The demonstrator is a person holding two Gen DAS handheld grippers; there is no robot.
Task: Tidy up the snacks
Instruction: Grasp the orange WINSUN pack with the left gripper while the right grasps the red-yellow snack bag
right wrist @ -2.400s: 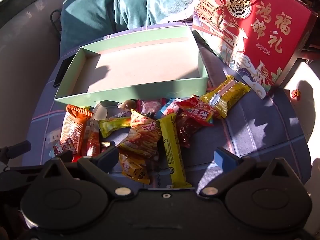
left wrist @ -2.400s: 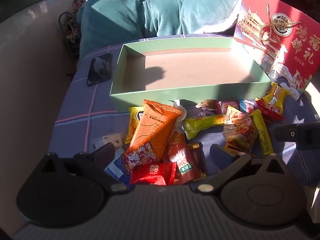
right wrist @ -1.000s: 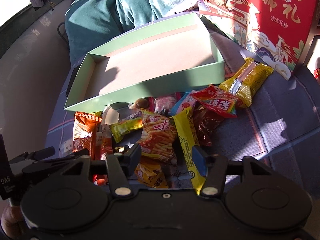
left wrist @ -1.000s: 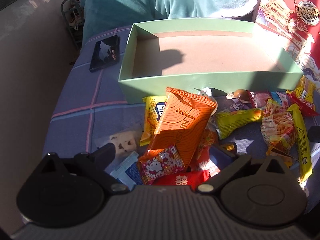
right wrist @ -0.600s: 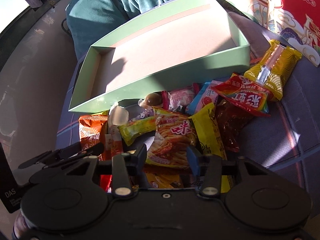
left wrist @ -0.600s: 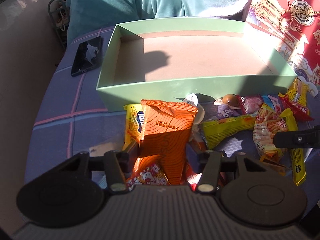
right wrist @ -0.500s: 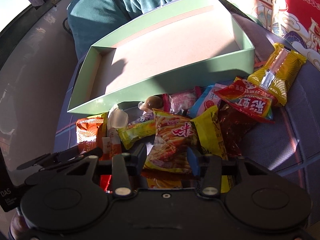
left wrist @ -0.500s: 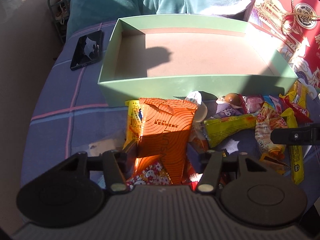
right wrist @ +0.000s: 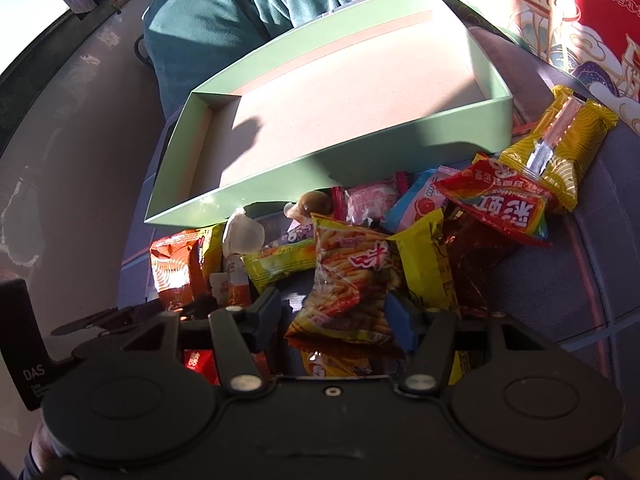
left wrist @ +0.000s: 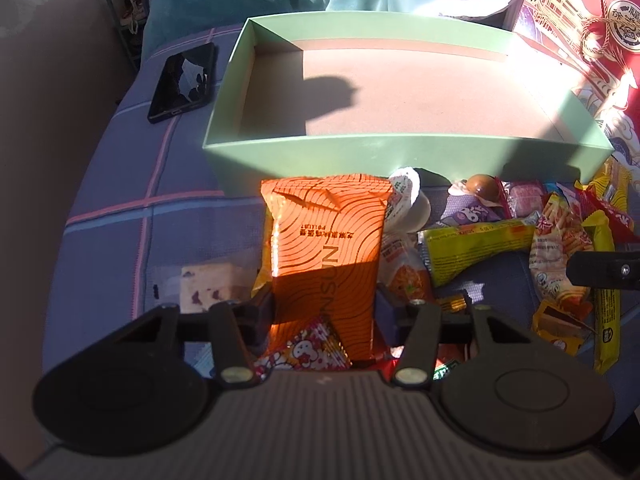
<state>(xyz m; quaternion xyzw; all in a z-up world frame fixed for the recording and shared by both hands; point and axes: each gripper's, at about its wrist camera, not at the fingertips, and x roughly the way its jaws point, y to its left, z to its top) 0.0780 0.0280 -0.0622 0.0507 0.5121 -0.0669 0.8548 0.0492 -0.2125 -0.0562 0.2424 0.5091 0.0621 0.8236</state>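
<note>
My left gripper [left wrist: 325,312] is shut on an orange snack packet [left wrist: 326,252] and holds it upright just in front of the empty green box [left wrist: 400,152]. My right gripper [right wrist: 334,320] is shut on a yellow bag of snack sticks [right wrist: 348,280], at the near side of the snack pile. The green box [right wrist: 320,168] lies beyond the pile in the right wrist view. The orange packet [right wrist: 172,268] shows at the left there, with the left gripper below it.
Several loose snacks [left wrist: 500,236] lie on the blue plaid cloth [left wrist: 120,216] in front of the box. A black phone [left wrist: 182,82] lies left of the box. A red gift box lid [left wrist: 592,12] stands at the right. A person in teal sits behind.
Both grippers closed from open, the left on the orange packet and the right on the snack-stick bag. The orange packet now stands more upright and nearer the box.
</note>
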